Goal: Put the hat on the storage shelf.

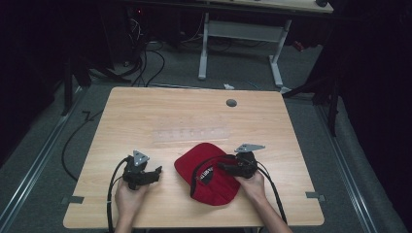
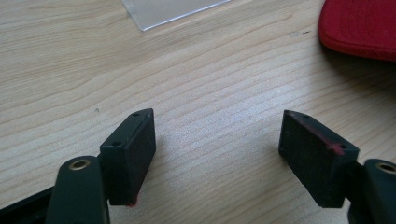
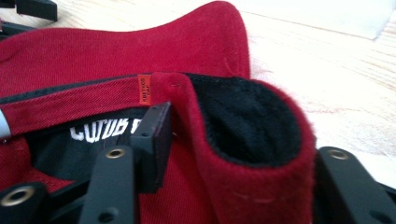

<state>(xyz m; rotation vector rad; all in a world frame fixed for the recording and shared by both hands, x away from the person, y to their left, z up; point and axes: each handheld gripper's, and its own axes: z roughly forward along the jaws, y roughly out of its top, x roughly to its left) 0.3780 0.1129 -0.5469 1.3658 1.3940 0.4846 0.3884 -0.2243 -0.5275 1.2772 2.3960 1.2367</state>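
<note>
- One red cap [image 1: 210, 172] lies upside down near the table's [image 1: 145, 116] front edge.
- The right gripper [image 3: 233, 149] has its jaws around the cap's folded side, seemingly clamped; lifting remains.
- The left gripper [image 2: 217, 154] waits wide apart, empty.

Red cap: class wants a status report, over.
Left tool open, over bare table. Right tool astride red cap folded rim, closing. Nothing in the way.

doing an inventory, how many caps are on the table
1: a red cap lies upside down at the near right of the table, a fold of it between the right gripper fingers.
</note>
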